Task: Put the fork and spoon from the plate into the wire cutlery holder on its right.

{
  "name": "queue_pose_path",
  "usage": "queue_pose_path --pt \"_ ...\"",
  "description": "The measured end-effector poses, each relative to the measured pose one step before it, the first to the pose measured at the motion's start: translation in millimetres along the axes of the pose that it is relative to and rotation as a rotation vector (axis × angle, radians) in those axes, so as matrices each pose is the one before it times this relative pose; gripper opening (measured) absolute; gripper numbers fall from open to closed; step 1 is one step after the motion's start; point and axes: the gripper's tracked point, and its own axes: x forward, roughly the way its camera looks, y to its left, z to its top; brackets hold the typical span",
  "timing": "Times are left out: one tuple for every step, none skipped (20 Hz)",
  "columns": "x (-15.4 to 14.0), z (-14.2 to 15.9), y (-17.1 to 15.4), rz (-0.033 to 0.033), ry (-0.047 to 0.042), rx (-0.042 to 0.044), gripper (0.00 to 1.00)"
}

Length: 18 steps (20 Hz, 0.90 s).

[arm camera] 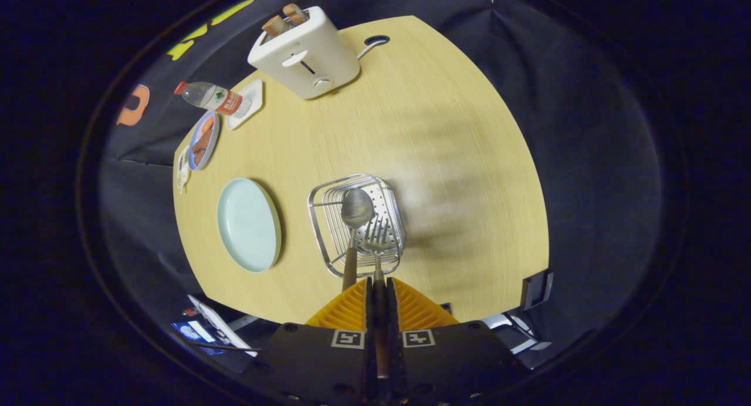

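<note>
The gripper (380, 288), clamped on the fork (375, 242) above the holder (320, 203), could drop it tilted against the spoon (356, 209).

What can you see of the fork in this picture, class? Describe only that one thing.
The fork looks like shiny metal at its tines, with a brown, wood-like handle. The gripper is shut on its handle, both orange fingers pressing it. It points straight ahead, tines over the wire cutlery holder, beside the spoon. Whether the tines touch the holder cannot be told.
</note>
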Motion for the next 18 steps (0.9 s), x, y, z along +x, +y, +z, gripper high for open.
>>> queue_pose_path --pt "-1.48 1.11 3.15 0.013 -0.00803 0.0033 0.11" --pt "-3.39 1.47 2.82 0.00814 -0.01461 -0.00427 0.16" --pt "-2.18 2.31 3.18 0.00961 -0.02142 -0.00972 0.24" --pt "-1.5 2.5 4.08 0.01207 -0.02806 -0.00952 0.31" --pt "-3.82 5.5 5.71 0.02159 -0.03695 -0.00903 0.46" --pt "-4.99 4.23 3.25 0.0075 -0.03938 -0.01794 0.62" --pt "-3.37 5.88 1.66 -0.00592 -0.0448 -0.02607 0.77" --pt "-6.71 7.63 2.75 -0.00415 -0.05525 -0.02985 0.92" --pt "-7.48 9.71 5.47 0.00284 -0.05968 -0.03333 0.94" --pt "-7.74 9.2 5.97 0.00338 -0.06326 -0.03079 0.95" --pt "-9.09 9.77 7.8 0.01042 -0.06188 -0.02601 0.96" --pt "-12.3 9.09 8.96 0.01546 -0.0623 -0.01336 0.96" --pt "-12.36 10.84 10.18 0.01802 -0.06457 -0.00677 0.96" --pt "-11.92 11.36 10.26 0.02184 -0.07042 -0.00735 0.96" --pt "-11.87 11.75 8.21 0.0088 -0.06586 -0.01683 0.96" --pt "-12.3 12.58 6.53 0.00793 -0.07552 -0.0179 0.96" --pt "-10.41 15.2 7.09 0.00709 -0.07344 -0.02148 0.96" --pt "-12.93 13.79 7.44 0.00534 -0.07564 -0.01876 0.96"
